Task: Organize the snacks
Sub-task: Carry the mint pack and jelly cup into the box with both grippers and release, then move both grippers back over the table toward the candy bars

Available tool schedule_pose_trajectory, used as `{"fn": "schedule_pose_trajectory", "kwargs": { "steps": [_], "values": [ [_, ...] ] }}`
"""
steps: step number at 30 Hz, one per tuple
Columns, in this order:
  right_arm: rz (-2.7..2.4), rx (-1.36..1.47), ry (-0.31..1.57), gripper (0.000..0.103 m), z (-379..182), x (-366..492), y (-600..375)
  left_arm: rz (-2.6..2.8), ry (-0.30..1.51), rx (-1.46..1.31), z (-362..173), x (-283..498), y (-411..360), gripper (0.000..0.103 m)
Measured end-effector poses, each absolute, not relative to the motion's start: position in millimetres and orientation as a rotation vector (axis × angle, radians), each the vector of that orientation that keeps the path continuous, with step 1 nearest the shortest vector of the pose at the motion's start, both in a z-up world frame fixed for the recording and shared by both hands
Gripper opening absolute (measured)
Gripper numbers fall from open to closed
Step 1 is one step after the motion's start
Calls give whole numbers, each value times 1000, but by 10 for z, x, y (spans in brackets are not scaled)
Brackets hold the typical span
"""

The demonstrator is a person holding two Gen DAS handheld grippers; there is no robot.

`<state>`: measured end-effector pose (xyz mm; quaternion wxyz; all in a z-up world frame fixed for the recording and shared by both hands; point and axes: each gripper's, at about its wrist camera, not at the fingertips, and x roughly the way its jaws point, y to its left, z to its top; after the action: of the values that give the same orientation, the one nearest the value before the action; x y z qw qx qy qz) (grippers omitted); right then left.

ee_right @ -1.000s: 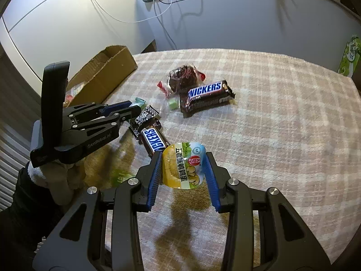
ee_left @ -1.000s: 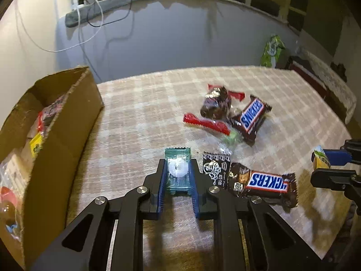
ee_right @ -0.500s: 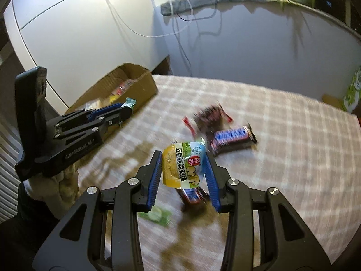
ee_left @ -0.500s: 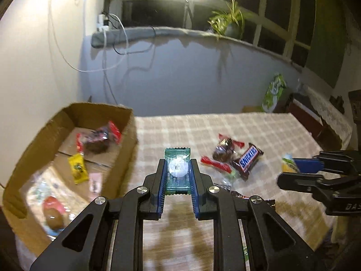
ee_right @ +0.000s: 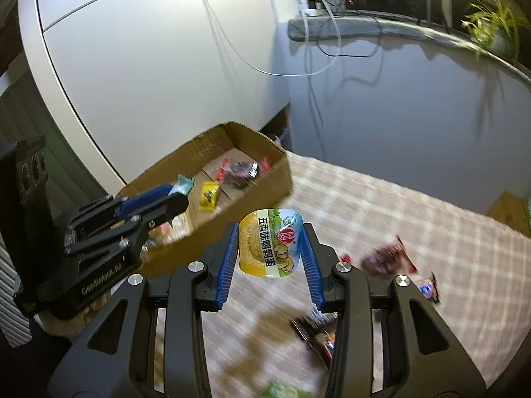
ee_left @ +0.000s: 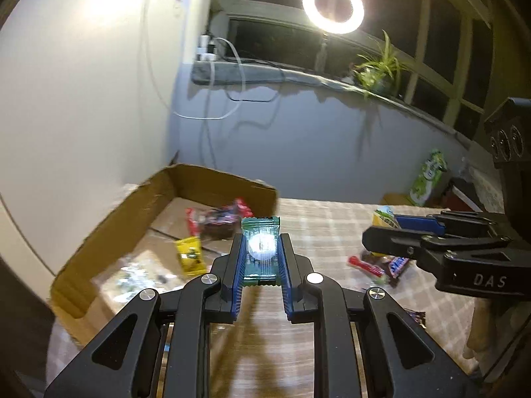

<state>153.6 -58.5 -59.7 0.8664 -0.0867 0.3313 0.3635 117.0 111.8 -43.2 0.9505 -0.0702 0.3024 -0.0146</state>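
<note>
My left gripper [ee_left: 261, 252] is shut on a small green candy packet [ee_left: 260, 248] and holds it in the air near the right wall of the open cardboard box [ee_left: 132, 209]. My right gripper [ee_right: 270, 248] is shut on a yellow and blue quail egg packet [ee_right: 270, 247], raised over the table to the right of the box [ee_right: 265, 152]. The box holds a yellow packet [ee_left: 190, 257], a red-wrapped snack [ee_left: 215, 220] and other packets. Each gripper shows in the other's view: the right gripper [ee_left: 385, 229] and the left gripper [ee_right: 176, 195].
Loose snacks lie on the checked tablecloth [ee_right: 431, 219]: a dark red-ended packet [ee_right: 386, 258], Snickers bars [ee_left: 395, 265] and dark wrappers [ee_right: 315, 331]. A green bag [ee_left: 428, 179] stands beyond the table's far edge. A wall with cables is behind the box.
Both grippers have lifted off the table with their packets and moved left toward the box. The box interior has come into fuller view.
</note>
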Motion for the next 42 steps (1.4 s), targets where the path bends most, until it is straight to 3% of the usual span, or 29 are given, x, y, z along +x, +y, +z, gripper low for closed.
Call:
{"fn": "schedule_pose_trajectory", "kwargs": {
  "steps": [30,34,37,42],
  "values": [
    [825,-250,770,39,-876,1974,568,115,607,-224,-478,1069,1741,18],
    [816,-241,759,47,-858,1982,527,120,605,-222,-478,1079,1742,21],
    [807,-236,740,67,-822,1982,499,131,596,-212,-465,1065,1733,21],
    [798,-226,729,68,-759,1967,428,130,590,-218,-454,1043,1735,21]
  ]
}}
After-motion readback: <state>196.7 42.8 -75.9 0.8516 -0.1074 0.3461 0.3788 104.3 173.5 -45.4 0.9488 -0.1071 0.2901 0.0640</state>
